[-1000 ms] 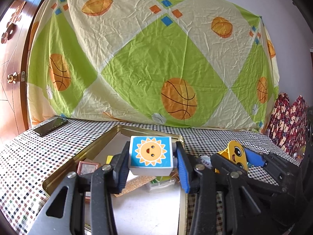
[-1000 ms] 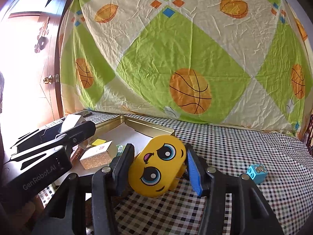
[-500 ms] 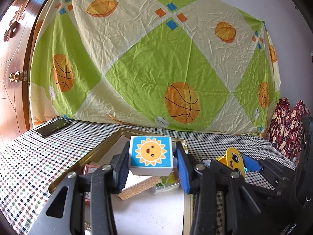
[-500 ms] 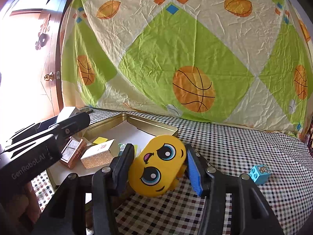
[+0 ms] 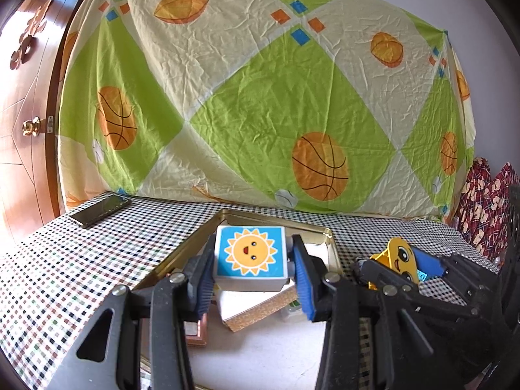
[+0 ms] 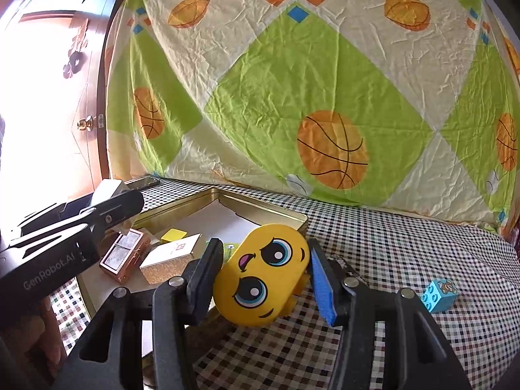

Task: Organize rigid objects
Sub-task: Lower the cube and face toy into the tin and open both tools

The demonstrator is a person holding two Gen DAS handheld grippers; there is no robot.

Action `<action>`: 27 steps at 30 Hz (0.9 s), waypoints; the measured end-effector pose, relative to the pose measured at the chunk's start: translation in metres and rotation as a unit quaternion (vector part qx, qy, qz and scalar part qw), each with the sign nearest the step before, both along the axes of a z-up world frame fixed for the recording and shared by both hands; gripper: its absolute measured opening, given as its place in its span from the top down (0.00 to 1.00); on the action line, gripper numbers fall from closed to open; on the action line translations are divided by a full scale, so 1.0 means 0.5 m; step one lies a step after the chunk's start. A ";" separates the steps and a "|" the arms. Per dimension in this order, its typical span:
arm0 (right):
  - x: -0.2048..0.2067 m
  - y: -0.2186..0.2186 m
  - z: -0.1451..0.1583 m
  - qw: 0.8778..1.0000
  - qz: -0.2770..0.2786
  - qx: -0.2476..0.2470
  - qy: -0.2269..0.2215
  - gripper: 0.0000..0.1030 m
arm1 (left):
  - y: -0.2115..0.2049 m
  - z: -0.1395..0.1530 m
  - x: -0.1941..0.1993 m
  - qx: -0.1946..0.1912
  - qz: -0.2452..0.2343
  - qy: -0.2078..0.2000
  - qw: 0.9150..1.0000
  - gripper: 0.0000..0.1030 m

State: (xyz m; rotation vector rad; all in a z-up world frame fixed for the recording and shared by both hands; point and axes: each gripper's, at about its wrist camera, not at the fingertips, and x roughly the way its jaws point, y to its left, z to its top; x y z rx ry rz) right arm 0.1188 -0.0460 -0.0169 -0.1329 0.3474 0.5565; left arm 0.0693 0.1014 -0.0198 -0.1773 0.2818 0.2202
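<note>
Left gripper (image 5: 252, 271): jaws clenched on white cube block w/ blue sun-face sticker (image 5: 250, 255), held aloft above gold-coloured rectangular metal tin tray (image 5: 320, 227). Vs. 1 s ago: tray rim and contents sit lower and further back in left wrist view, so gripper raised/tilted up slightly; grasp unchanged, block same pose between pads.

Right gripper (image 6: 261, 276): jaws clenched on yellow oval plastic piece w/ cartoon face (image 6: 261, 271), tilted, held near tray's right rim over black-and-white checked tablecloth (image 6: 390, 243). Vs. 1 s ago: more of tray interior visible in right wrist view, i.e. slight lift/approach toward tray; grasp unchanged.

Already in tray: copper-framed small box (image 6: 125, 258), white-and-gold glitter carton (image 6: 170, 258), small yellow cube (image 6: 174, 235). Outside tray: light-blue studded brick w/ bear print (image 6: 440, 294), on cloth, well right. Dark phone (image 5: 100, 211) on far-left cloth, not task-relevant.

Meaning, as judged: both pieces in transit, neither deposited yet. Next: lower each into bare white floor of tray, release. Risk: sun block directly above carton; offset before release. Blue brick remains to collect.
</note>
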 end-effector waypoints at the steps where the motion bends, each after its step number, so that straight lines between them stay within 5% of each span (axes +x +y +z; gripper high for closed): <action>1: 0.002 0.003 -0.001 1.000 0.001 0.000 0.002 0.47 | 0.006 -0.001 0.001 0.001 0.002 0.003 1.000 0.59; 21: 0.053 0.138 -0.021 0.995 0.072 -0.045 0.057 0.47 | 0.086 -0.028 0.080 0.015 0.006 0.090 0.996 0.59; 24: 0.072 0.167 -0.036 0.987 0.111 -0.055 0.100 0.46 | 0.095 -0.029 0.082 0.017 0.020 0.095 0.995 0.39; 27: 0.055 0.157 -0.034 0.989 0.109 -0.050 0.084 0.23 | 0.097 -0.029 0.070 0.023 0.023 0.089 0.996 0.27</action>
